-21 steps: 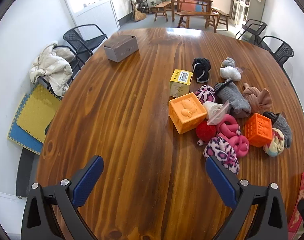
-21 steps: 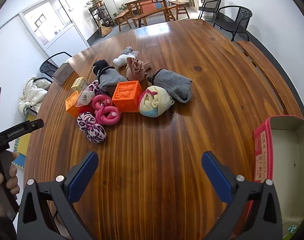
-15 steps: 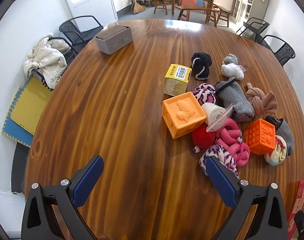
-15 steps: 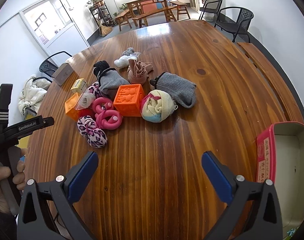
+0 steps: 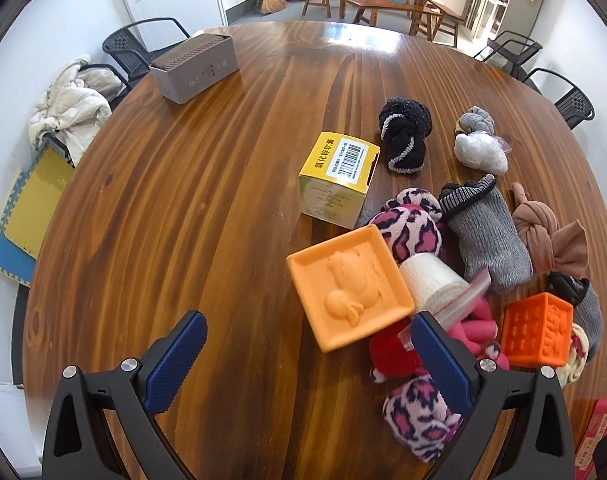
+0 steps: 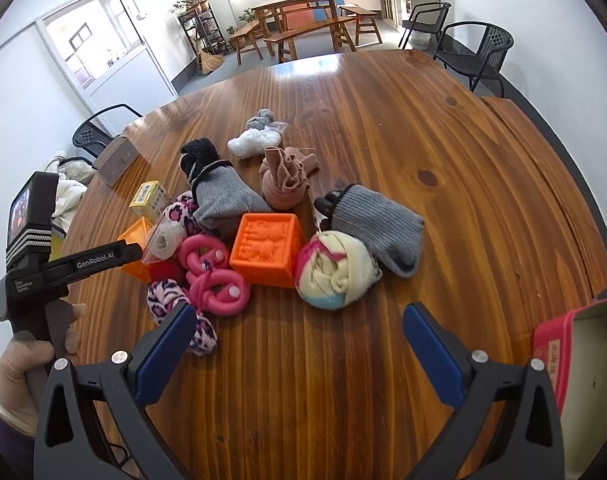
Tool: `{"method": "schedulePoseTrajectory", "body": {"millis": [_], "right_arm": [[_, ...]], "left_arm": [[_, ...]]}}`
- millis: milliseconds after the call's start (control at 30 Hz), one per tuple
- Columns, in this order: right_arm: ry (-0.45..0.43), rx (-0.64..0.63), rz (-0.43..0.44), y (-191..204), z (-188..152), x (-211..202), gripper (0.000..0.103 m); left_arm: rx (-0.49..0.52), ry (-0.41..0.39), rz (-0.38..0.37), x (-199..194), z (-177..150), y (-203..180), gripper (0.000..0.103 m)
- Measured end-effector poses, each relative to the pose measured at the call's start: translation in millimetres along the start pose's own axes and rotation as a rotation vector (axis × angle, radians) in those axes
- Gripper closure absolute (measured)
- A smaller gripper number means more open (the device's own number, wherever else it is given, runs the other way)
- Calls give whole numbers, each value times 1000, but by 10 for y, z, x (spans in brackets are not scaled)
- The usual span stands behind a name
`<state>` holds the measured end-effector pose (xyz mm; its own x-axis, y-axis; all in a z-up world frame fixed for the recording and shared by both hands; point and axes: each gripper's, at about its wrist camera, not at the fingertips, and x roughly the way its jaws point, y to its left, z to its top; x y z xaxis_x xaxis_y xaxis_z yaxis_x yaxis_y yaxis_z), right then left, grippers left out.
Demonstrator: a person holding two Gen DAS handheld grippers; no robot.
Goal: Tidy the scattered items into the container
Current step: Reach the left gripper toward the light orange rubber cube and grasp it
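Note:
A pile of items lies on the round wooden table (image 5: 183,220): a light orange toy block (image 5: 349,286), a darker orange block (image 6: 267,250), a yellow carton (image 5: 337,178), leopard-print sock rolls (image 5: 417,420), a pink ring toy (image 6: 213,276), grey socks (image 6: 375,224) and a pastel sock ball (image 6: 335,270). My left gripper (image 5: 307,354) is open, just short of the light orange block. My right gripper (image 6: 299,342) is open, near the pastel ball. The red open box (image 6: 583,356) sits at the right table edge.
A grey-brown box (image 5: 195,66) stands at the far left of the table. Black chairs (image 6: 479,56) stand around it, one with a pale jacket (image 5: 69,108). My left gripper body (image 6: 59,264) and hand show at the left in the right wrist view.
Both grippers have moved forward toward the pile; the items look closer and larger. The left gripper has come into the right wrist view. Nothing has been picked up.

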<state>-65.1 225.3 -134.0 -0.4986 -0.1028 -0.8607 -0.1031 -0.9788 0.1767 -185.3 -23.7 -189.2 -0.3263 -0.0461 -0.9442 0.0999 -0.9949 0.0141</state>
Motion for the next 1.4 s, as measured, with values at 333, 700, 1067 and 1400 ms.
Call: {"method": "schedulePoseTrajectory", "body": {"millis": [333,700,1067,1400], "right_arm": [[38,-4,13,127,0,177,0],[37,23,0,28,-71,113,0],[40,21,15,55,-85,100,0],[31,3,1,97,-90,91,0]], "left_arm": [[-64,8,-77,122,175,45,0],[-33,23,-91,75,15,318,0],[-69,14,-21,-36,-30,652,0],[-18,14,-8,77,101,266,0]]}}
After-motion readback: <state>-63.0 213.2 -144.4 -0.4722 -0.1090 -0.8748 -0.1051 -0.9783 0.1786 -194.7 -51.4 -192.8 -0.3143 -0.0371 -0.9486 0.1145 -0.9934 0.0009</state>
